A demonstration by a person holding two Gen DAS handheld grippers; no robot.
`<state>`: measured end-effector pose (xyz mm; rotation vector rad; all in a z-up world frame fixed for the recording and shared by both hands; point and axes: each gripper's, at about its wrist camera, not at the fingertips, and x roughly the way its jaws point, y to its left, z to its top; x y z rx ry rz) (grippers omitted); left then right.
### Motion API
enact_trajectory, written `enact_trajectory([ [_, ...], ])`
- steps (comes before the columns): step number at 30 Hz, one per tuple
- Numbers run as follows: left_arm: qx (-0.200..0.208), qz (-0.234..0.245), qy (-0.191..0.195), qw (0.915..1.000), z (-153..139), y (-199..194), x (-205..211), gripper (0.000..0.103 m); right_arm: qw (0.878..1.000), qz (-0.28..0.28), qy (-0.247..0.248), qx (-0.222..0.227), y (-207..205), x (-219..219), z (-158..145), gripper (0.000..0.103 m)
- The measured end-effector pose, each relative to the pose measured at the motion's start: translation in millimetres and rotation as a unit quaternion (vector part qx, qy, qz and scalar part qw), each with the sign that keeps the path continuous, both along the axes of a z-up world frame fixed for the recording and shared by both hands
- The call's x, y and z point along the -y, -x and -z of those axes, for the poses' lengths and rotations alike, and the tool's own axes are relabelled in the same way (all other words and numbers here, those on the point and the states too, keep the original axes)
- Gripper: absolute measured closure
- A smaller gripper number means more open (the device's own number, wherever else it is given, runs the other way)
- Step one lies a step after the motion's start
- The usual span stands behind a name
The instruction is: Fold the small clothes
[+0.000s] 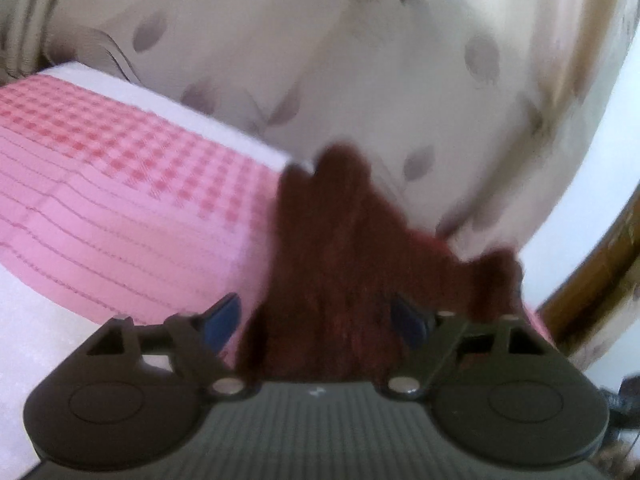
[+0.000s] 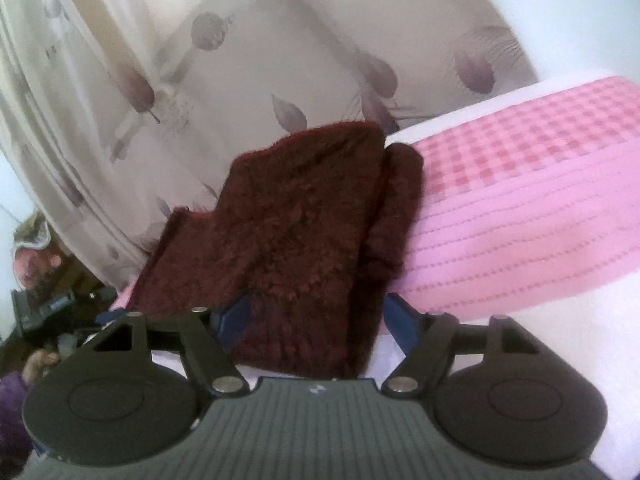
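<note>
A fuzzy dark maroon garment lies partly folded on a pink checked cloth, its near end reaching between the fingers of my left gripper. That gripper stands open. A strip of pink shows between its left blue pad and the garment. In the right wrist view the same garment is folded lengthwise, with a narrow flap along its right side. My right gripper is open around the garment's near edge, with a gap at the right pad. This view is sharper than the blurred left one.
The pink cloth covers a white padded surface. A cream curtain with grey leaf print hangs close behind. Dark clutter sits low at the left. A wooden furniture edge curves at the right.
</note>
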<state>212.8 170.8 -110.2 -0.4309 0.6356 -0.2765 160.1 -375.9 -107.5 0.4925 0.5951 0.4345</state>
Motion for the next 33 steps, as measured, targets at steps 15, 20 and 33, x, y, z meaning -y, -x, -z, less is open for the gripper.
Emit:
enact_trajectory([
  [15,0.010,-0.020,-0.062,0.9979,-1,22,2,0.077,0.999,0.027,0.013,-0.042,5,33,16,0.096],
  [20,0.076,-0.021,-0.069,0.9945,-46,14,15,0.019,0.998,0.051,-0.004,0.029,5,40,-14,0.090],
  [33,0.032,-0.014,-0.020,0.9992,-30,-101,51,0.020,0.986,-0.035,0.148,0.070,-141,-52,-51,0.089],
])
